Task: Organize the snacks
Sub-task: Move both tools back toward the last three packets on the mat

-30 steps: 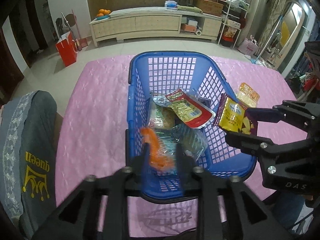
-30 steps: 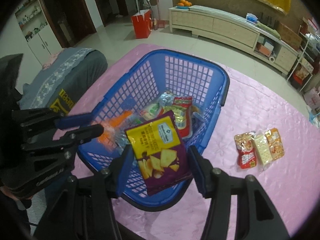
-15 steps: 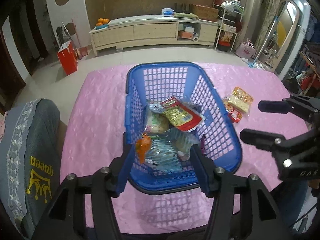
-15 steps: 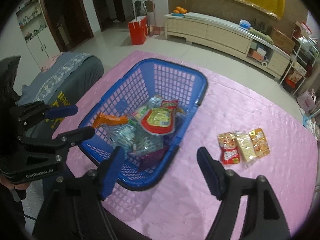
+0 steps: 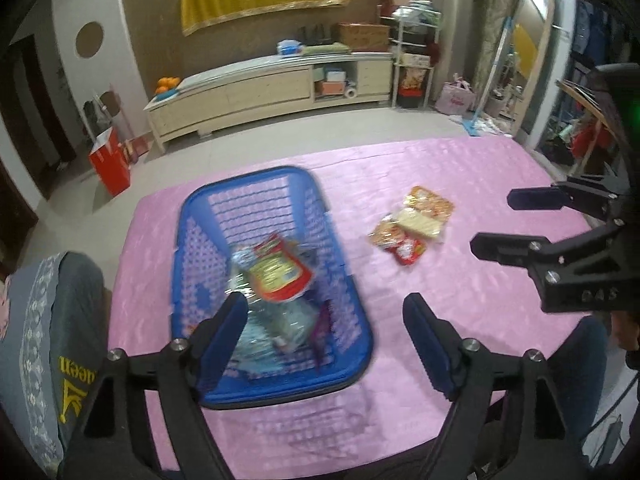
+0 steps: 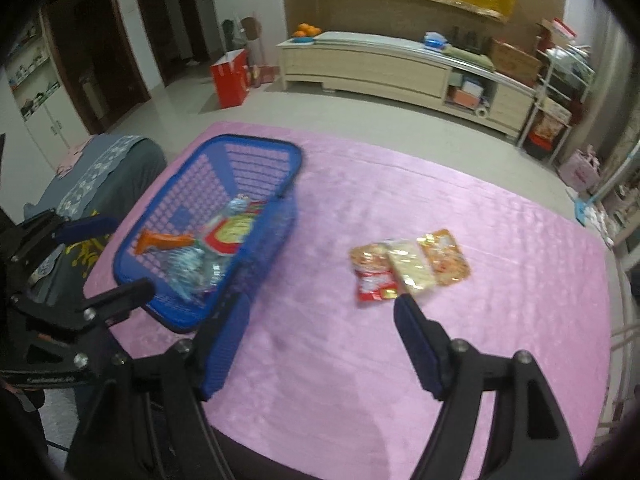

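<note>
A blue plastic basket [image 5: 264, 184] [image 6: 224, 148] stands on the pink table [image 5: 460, 300] [image 6: 400, 360] and holds several snack packs, among them a red-and-yellow pack [image 5: 280, 276] and an orange pack [image 6: 160, 240]. Three snack packs [image 5: 412, 224] [image 6: 408, 266] lie side by side on the table right of the basket. My left gripper [image 5: 324, 320] is open and empty above the basket's near right corner. My right gripper [image 6: 320, 320] is open and empty, just short of the three packs.
A grey cushioned chair [image 5: 44, 340] stands at the table's left edge. A long low cabinet [image 5: 264, 92] and a red bag [image 5: 110, 164] are on the floor beyond the table. Shelves and clutter [image 5: 412, 64] stand at the far right.
My right gripper let the yellow-and-purple chip bag go into the basket and opened. My left gripper released the orange pack. Both grippers pulled back and swung right toward the three packs.
</note>
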Demonstrator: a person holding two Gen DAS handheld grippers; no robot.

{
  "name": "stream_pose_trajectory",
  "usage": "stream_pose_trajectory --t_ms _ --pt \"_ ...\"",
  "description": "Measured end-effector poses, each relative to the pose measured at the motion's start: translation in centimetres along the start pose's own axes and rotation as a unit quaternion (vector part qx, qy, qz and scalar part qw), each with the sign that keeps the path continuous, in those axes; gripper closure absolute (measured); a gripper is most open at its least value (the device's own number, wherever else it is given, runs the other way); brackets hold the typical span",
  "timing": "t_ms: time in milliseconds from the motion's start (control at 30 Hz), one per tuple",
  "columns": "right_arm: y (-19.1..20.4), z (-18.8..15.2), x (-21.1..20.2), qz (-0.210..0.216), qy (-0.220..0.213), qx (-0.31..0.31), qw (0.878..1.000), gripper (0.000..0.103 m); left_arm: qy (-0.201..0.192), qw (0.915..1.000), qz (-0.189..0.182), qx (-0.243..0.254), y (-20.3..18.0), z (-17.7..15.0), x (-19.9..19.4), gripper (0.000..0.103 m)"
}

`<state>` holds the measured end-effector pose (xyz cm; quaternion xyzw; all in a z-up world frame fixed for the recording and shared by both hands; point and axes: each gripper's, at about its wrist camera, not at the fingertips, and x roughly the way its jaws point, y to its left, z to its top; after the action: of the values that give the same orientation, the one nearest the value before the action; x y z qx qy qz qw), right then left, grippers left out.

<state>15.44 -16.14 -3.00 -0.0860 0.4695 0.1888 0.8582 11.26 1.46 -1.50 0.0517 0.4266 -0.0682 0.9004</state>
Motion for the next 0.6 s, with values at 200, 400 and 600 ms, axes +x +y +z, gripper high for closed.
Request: stream_pose_trajectory --t_ms 200,400,600 --pt "-4.3 -0.7 -1.4 -0.025 -0.005 0.022 0.999 0.024 -0.004 0.9997 0.005 0.022 -4.6 1.8 0.8 0.022" --pt "-8.1 -1.6 -1.3 -0.043 -0.005 0.047 0.998 0.024 0.014 0.9999 0.004 0.0 -7.2 3.2 3.4 0.022" --pt "-11.9 -2.6 0.5 -0.065 0.007 0.076 0.995 0.025 0.05 0.9978 -0.005 -0.043 -8.9 3.9 7.0 0.022"
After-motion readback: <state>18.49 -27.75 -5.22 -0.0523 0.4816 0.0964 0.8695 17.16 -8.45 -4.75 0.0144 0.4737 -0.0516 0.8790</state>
